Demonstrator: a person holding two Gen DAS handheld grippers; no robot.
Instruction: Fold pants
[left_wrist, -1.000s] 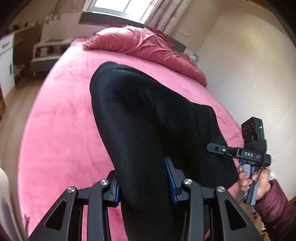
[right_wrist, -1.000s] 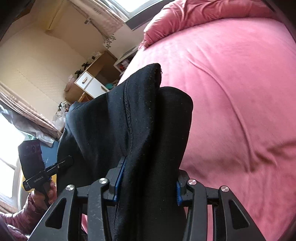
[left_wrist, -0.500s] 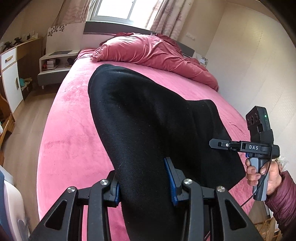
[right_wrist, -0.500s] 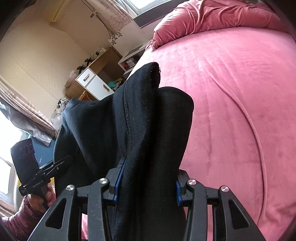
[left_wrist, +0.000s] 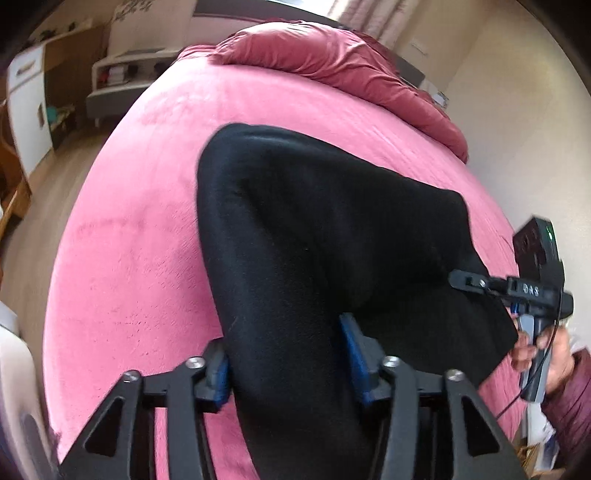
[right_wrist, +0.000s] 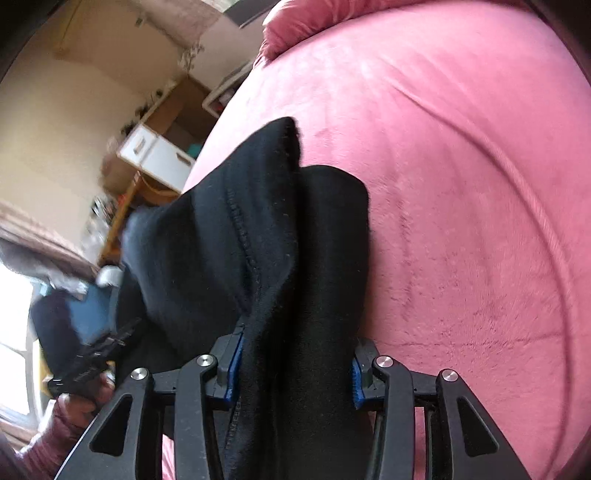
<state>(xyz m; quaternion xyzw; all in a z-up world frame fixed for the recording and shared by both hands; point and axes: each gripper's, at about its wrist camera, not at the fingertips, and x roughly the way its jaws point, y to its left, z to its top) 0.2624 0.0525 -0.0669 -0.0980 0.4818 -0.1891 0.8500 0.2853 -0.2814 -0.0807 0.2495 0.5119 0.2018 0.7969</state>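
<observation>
One pair of black pants (left_wrist: 317, 236), held up over a pink bed (left_wrist: 140, 229) by two tools, a bunch of cloth in each. Left tool (left_wrist: 286, 363): its jaws have just been opening, and the blue pad (left_wrist: 349, 339) on the right side now shows a sliver of daylight off the cloth; the pants run between the jaws but the grip looks let go or nearly so, so I class it as open with cloth in the gap. Right tool (right_wrist: 293, 373): clamped on a thick fold of the pants (right_wrist: 280, 236), blue pads pressed in on both sides, a stitched seam (right_wrist: 242, 236) running up beside the left pad. Handling, as judged: soft, limp knit, fleecy-looking, of moderate weight; it drapes and sags between the two holds and keeps no shape of its own. Not slippery, not fragile; the nap will likely cling to the bedcover, so dragging may bunch it. Best holds would be at seams, hem or waistband, where layers stack and stay gathered; a pinch in mid-panel would take one layer only. Count: one pair of pants, two tools, one bed, one heaped red duvet (left_wrist: 332, 62) at the far end, one white cabinet (right_wrist: 155, 158) beside the bed. A hand (left_wrist: 543, 350) in a maroon sleeve holds the right tool.
</observation>
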